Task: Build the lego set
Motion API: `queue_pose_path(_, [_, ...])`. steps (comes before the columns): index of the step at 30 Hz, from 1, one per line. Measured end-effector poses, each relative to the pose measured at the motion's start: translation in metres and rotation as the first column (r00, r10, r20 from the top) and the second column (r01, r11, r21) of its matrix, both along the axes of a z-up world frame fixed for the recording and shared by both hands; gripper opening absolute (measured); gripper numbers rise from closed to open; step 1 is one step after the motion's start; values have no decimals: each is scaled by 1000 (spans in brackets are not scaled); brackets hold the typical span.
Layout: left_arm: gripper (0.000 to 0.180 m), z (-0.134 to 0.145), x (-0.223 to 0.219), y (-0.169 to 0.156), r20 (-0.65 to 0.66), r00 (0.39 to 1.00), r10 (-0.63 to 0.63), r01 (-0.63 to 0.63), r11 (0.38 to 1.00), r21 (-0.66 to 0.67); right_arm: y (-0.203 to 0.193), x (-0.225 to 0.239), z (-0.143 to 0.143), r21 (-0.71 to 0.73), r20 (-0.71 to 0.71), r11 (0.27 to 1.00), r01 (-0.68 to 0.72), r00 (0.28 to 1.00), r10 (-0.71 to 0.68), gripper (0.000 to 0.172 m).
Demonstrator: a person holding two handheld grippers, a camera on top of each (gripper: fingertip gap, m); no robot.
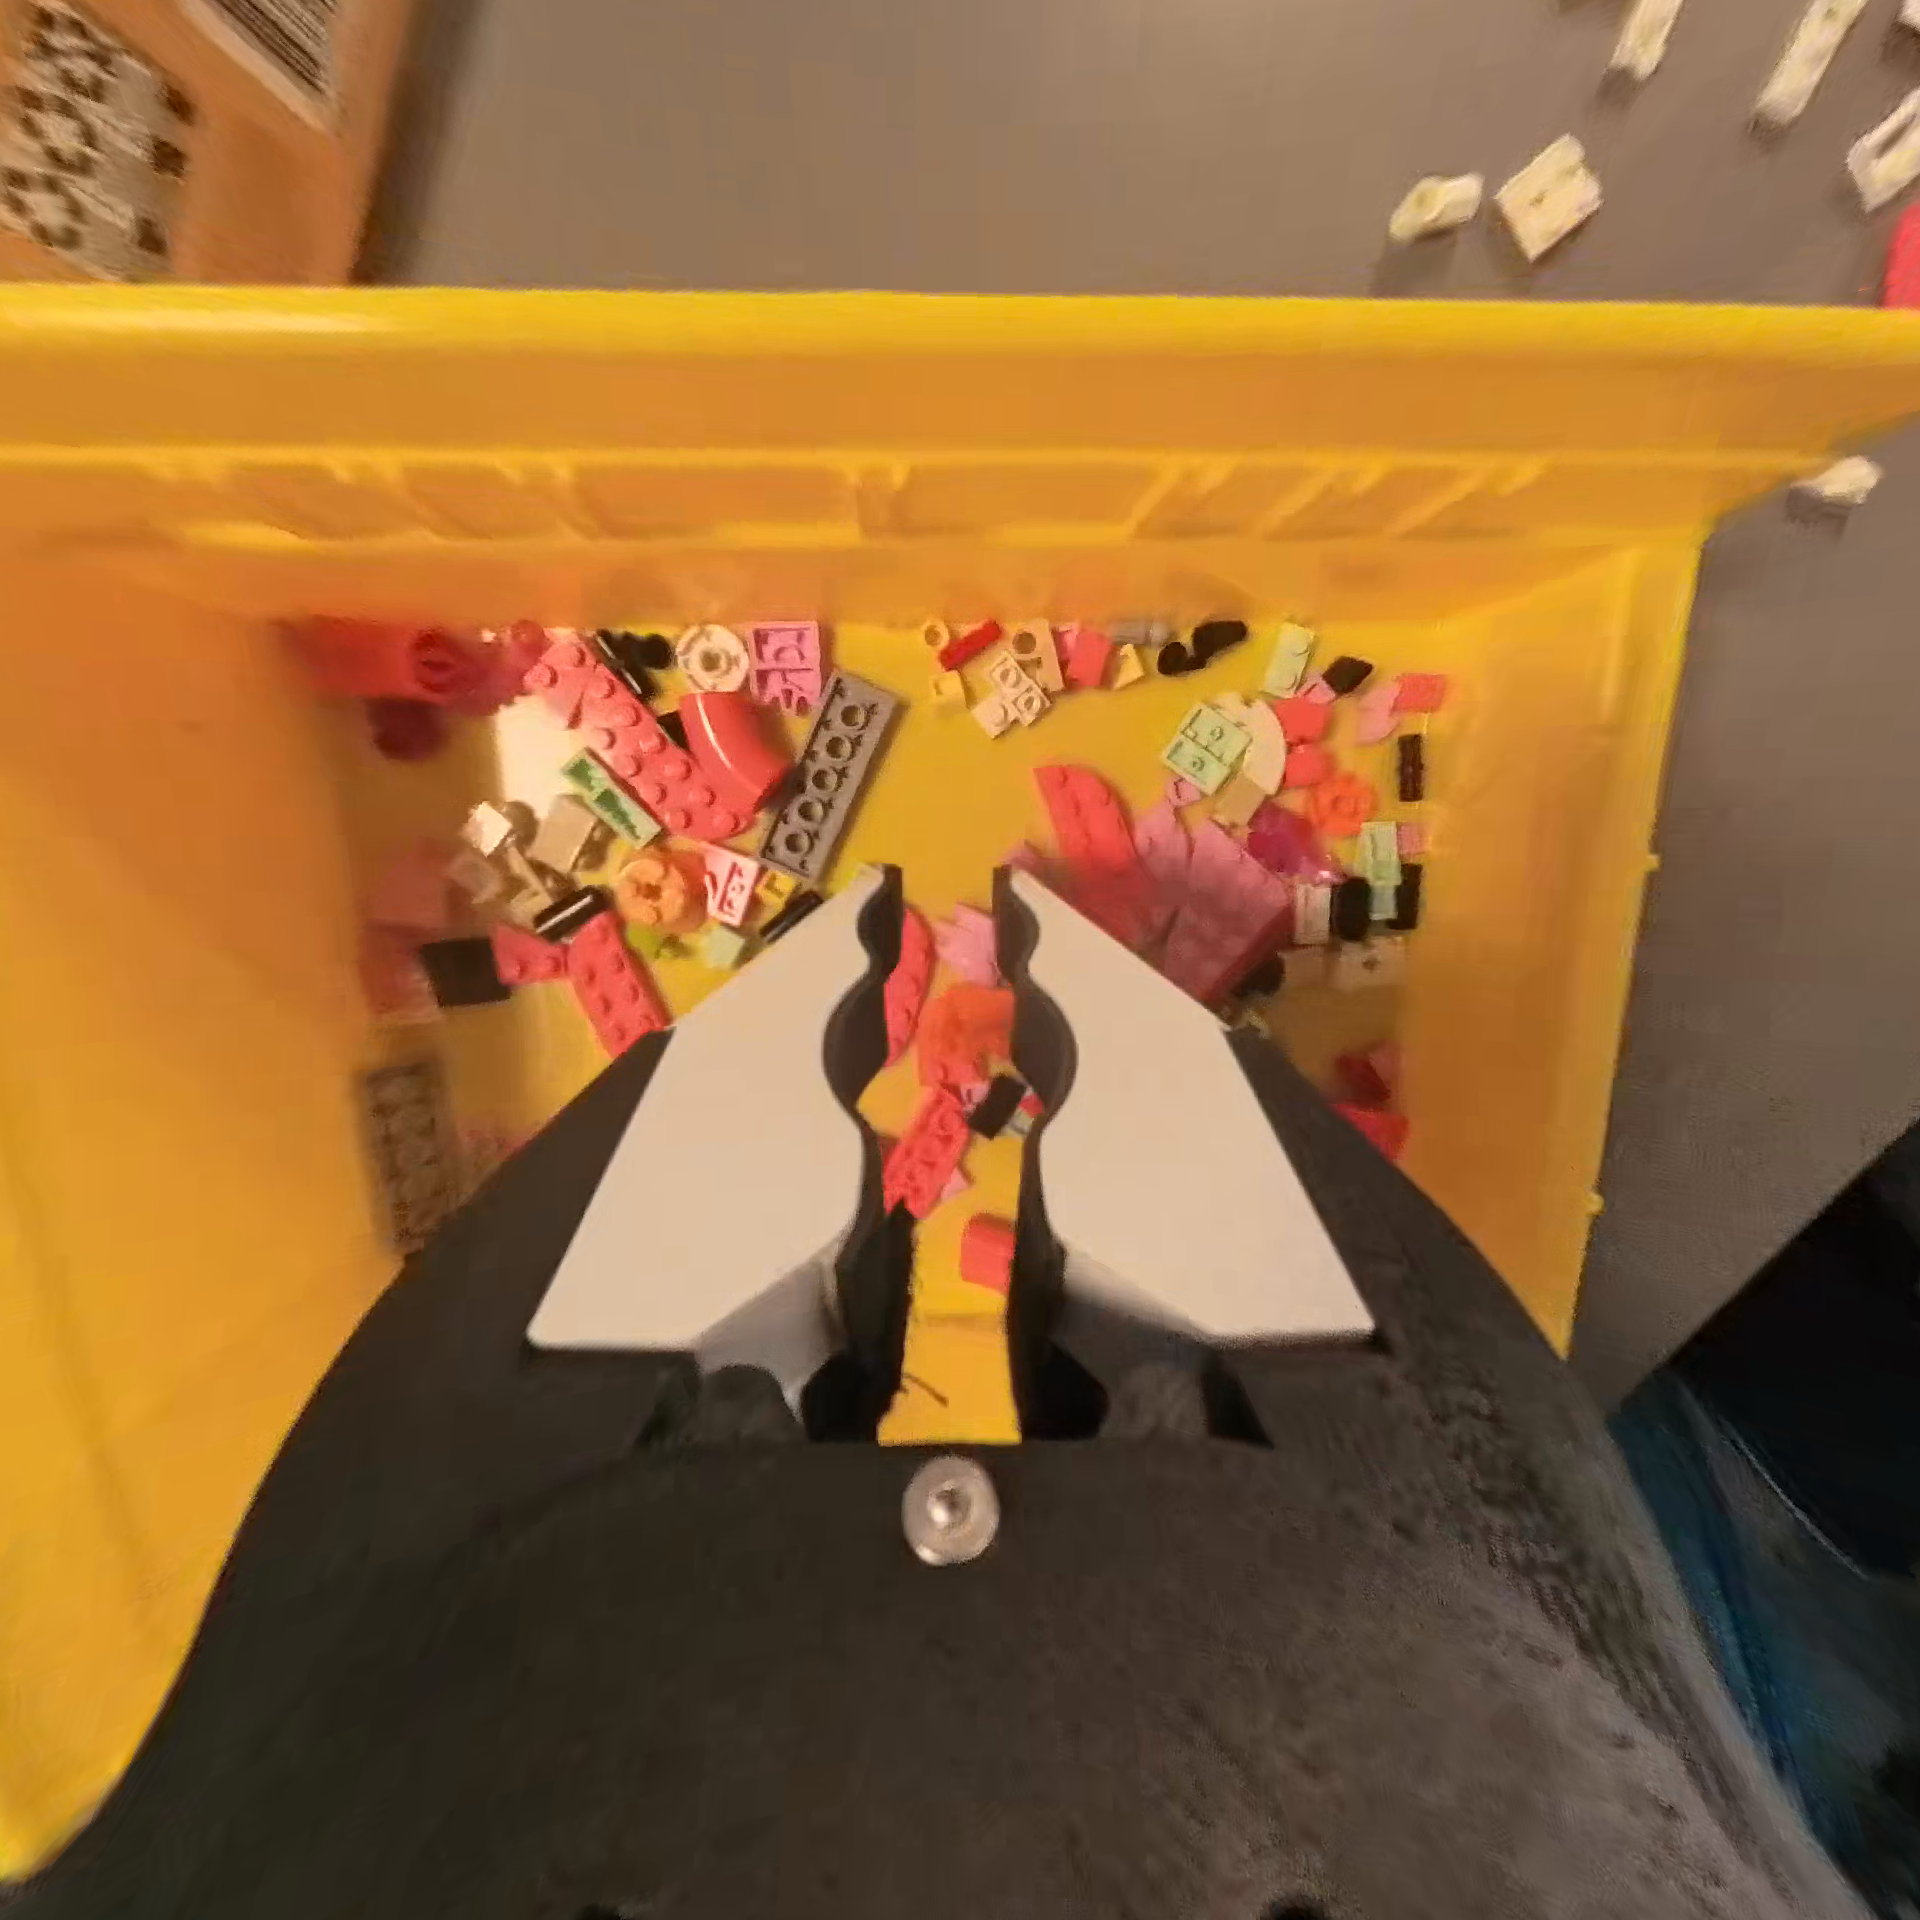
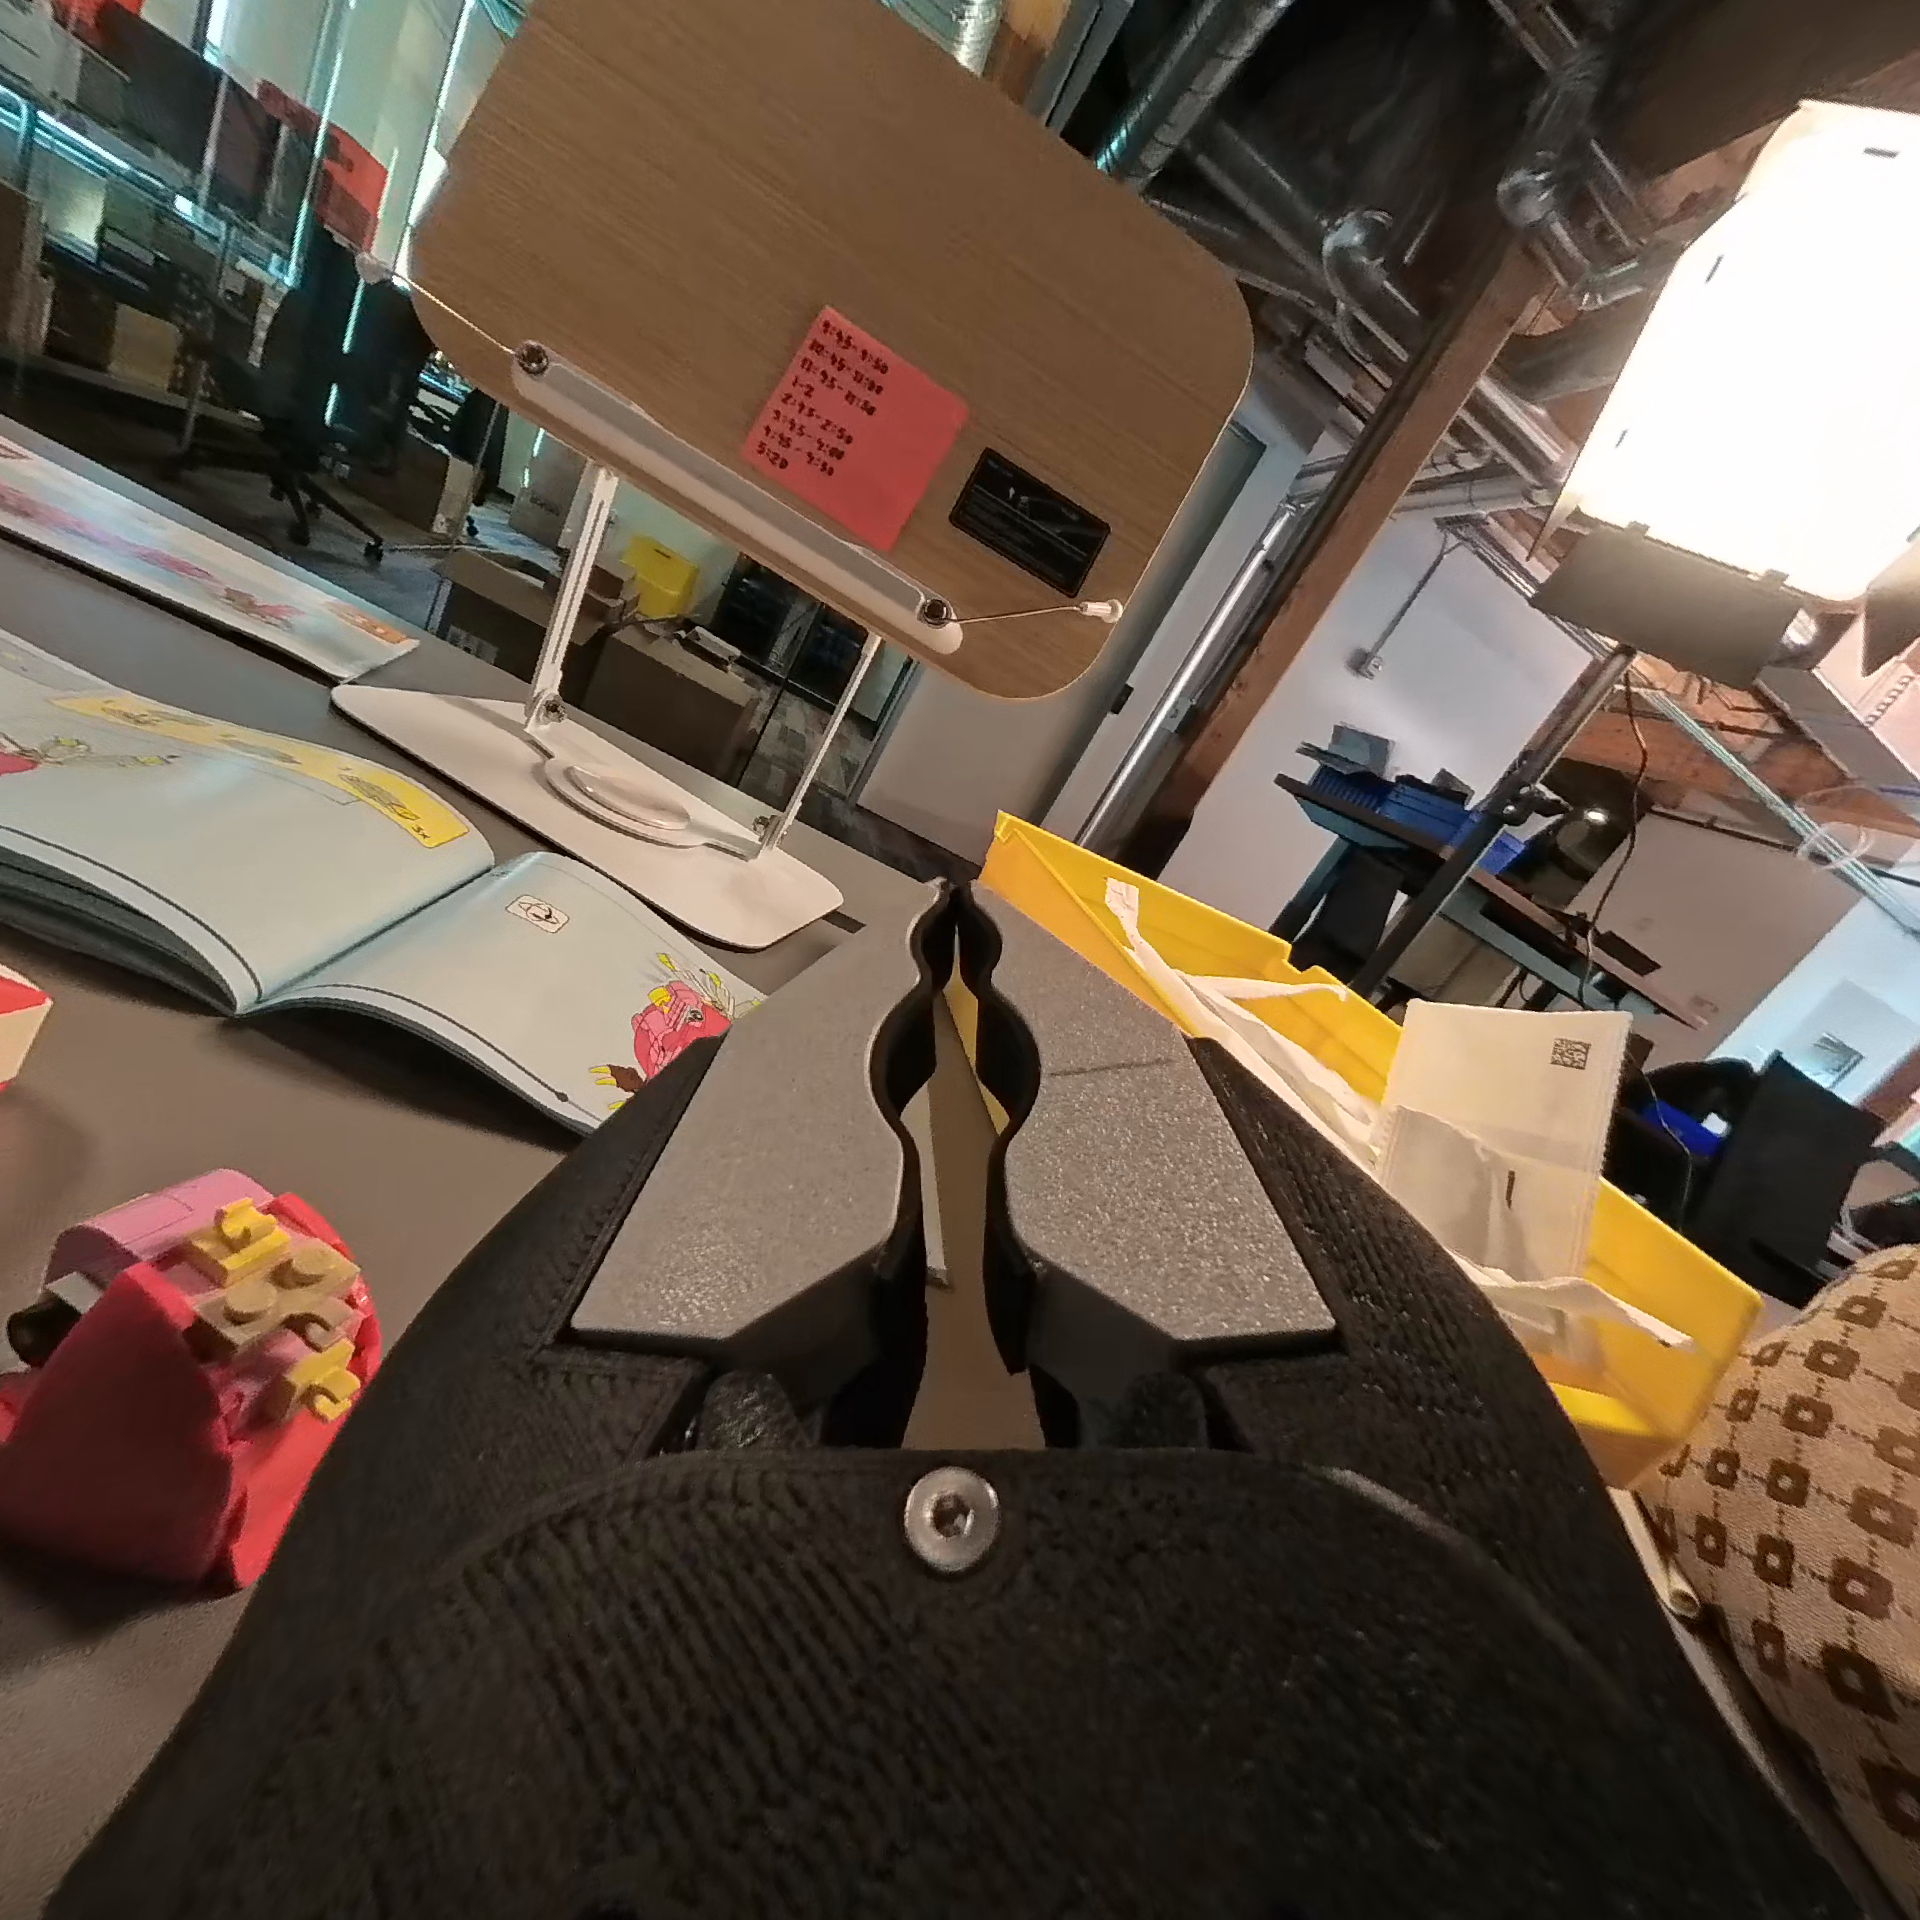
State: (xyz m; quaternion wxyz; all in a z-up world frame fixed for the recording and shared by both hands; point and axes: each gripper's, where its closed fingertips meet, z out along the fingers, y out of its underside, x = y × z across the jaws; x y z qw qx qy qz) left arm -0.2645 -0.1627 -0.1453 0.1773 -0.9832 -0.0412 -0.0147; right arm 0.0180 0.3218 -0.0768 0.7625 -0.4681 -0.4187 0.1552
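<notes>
Left gripper (image 1: 943, 883) hangs over our yellow bin (image 1: 935, 374), fingers slightly apart, gripping nothing.
Bricks (image 1: 904, 987) lie straight beneath; right gripper (image 2: 954, 891) is closed.

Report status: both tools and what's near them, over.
Left tool open, empty, above loose bricks in yellow bin. Right tool shut, empty, beside open booklet.

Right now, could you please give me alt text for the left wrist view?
The left gripper, jaws slightly apart and holding nothing, hangs over a yellow bin of loose toy bricks, mostly coral and pink. The bin sits on a grey table.
</notes>
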Motion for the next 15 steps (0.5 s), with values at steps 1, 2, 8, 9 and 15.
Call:
queue_pose_path(1, [19,-6,-4,2,4,1000,-14,14,1000,-26,0,1,1,-1,-4,1000,2,1000,-2,0])
queue_pose_path(2, [21,-11,-8,2,-6,1000,-30,30,998,-58,1,1,1,-2,-8,1000,6,1000,-6,0])
queue_pose_path(8, [18,-36,-11,-5,-56,978,-201,182,952,-245,3,3,2,-12,-23,1000,11,1000,-12,0])
queue_pose_path(9, [17,-38,-14,-8,-76,974,-214,186,944,-271,3,3,2,-13,-24,1000,11,1000,-11,0])
queue_pose_path(15, [16,-44,-21,-12,-65,985,-163,138,949,-284,2,2,2,-16,-29,1000,0,1000,0,0])
